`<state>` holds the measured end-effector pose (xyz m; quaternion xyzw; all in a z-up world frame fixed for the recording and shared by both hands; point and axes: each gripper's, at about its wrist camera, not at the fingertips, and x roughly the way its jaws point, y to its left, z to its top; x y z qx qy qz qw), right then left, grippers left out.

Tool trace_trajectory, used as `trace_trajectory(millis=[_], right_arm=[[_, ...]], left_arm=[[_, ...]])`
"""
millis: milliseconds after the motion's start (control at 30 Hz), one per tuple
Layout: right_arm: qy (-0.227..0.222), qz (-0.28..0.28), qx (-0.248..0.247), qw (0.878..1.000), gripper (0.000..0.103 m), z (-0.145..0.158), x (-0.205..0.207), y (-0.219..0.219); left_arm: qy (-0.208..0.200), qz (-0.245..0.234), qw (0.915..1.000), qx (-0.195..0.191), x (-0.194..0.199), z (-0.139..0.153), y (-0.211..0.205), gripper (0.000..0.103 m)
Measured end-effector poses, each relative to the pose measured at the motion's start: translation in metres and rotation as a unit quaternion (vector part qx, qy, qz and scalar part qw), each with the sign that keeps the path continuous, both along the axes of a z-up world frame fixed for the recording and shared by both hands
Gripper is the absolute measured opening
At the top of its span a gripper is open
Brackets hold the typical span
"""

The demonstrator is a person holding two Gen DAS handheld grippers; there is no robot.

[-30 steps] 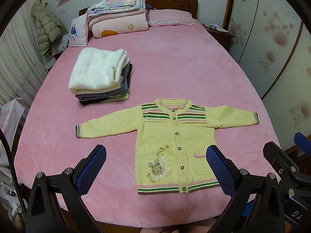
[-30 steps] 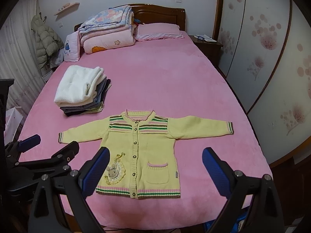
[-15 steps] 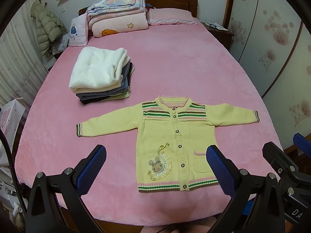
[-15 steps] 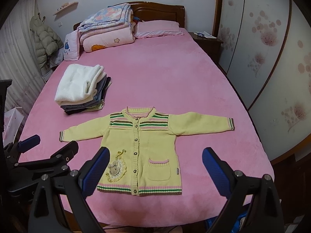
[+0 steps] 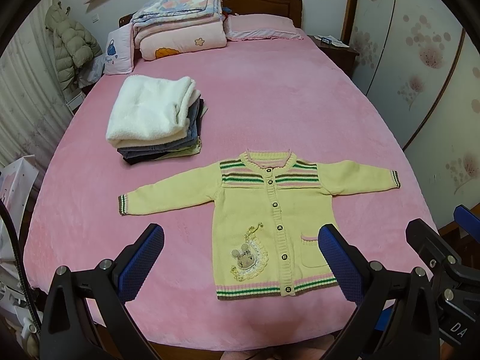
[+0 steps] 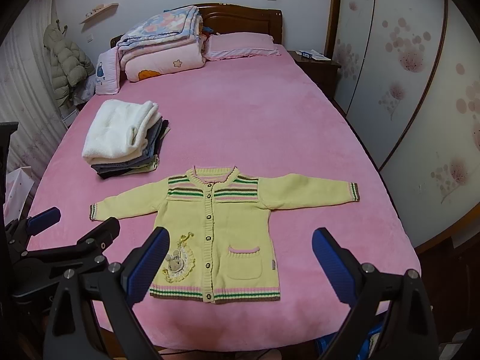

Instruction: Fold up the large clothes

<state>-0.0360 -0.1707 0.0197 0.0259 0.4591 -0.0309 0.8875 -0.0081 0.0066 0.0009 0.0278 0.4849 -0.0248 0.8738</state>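
A small yellow knit cardigan [image 5: 270,210] with striped yoke, cuffs and hem lies flat, front up and buttoned, sleeves spread, near the foot of the pink bed [image 5: 270,105]. It also shows in the right wrist view [image 6: 222,225]. My left gripper [image 5: 240,258] is open and empty, held above the bed's near edge, over the cardigan's left lower part. My right gripper [image 6: 240,258] is open and empty above the cardigan's hem. The left gripper's body [image 6: 60,252] shows at the left of the right wrist view.
A stack of folded clothes [image 5: 156,120] topped by a white fleece lies on the bed's left side. Folded quilts [image 5: 180,27] and a pillow [image 5: 261,27] sit at the headboard. A nightstand [image 5: 333,48] and wardrobe doors [image 5: 420,60] stand to the right.
Both grippers have shifted slightly, so the cardigan sits a little lower in both views. Nothing on the bed has moved and both stay open.
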Motion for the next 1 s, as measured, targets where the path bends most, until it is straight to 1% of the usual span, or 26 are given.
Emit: trace_trajectory(millis=[400, 1000], right_arm=[[0.005, -0.014, -0.006, 1.0, 0.097, 0.001, 0.003, 0.013], [0.005, -0.043, -0.028, 0.999, 0.097, 0.01, 0.002, 0.02]], left_arm=[[0.002, -0.015, 0.9999, -0.009, 0.007, 0.003, 0.01, 0.102], [-0.018, -0.041, 0.9985, -0.031, 0.017, 0.008, 0.009, 0.102]])
